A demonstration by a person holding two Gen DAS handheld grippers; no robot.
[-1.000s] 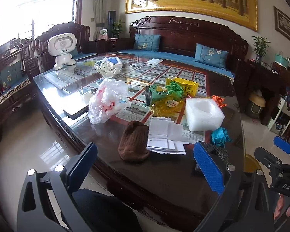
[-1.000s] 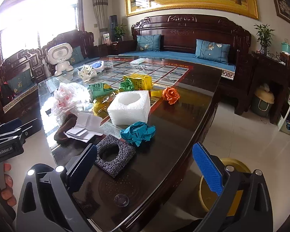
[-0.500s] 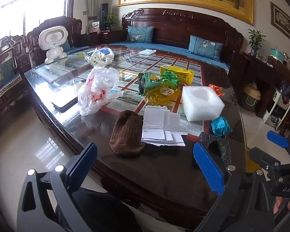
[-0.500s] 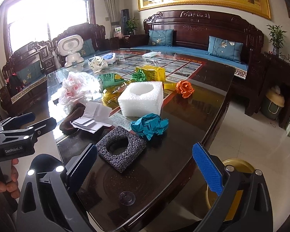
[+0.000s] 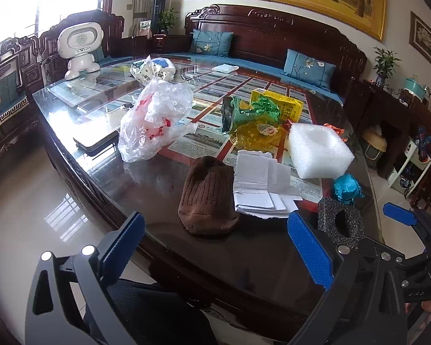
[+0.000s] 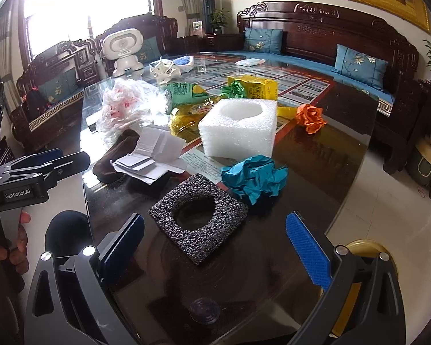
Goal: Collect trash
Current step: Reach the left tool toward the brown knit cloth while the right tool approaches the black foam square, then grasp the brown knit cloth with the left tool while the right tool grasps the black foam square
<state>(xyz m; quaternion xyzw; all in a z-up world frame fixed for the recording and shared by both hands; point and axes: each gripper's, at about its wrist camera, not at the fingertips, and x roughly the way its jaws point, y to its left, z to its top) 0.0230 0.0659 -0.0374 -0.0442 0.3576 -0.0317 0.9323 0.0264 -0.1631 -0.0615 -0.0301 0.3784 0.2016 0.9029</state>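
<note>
The big dark table [image 5: 258,264] holds all the trash in one bunch near its close end, so it looks like the clean-up has not begun. The biggest piece is the clear bag [image 5: 155,123], puffed up and lying on its side. Next is the white foam [image 6: 238,126], a block with a round dip in its top, standing flat. Just in front of it lies the folded paper [image 6: 155,155], and part of it rests on the brown hat [image 5: 208,198]. The yellow wrappers [image 5: 257,135] and a green wrapper [image 5: 244,112] sit in a heap behind the paper. The black foam [image 6: 199,218], a flat square with a hole, lies closest to the edge. The blue paper ball [image 6: 255,178] sits right beside it, and the orange ball [image 6: 310,118] is farther off, past the white block. A yellow bin [image 6: 362,247] peeks out below the table edge on the right, and I think the trash should go in there. The left gripper [image 5: 215,253] hangs low over the table edge, pointing at the hat, with its jaws wide apart and nothing in them. The right gripper [image 6: 215,250] hangs just in front of the black foam, also wide apart and holding nothing. I think the black foam is the easy first grab.
</note>
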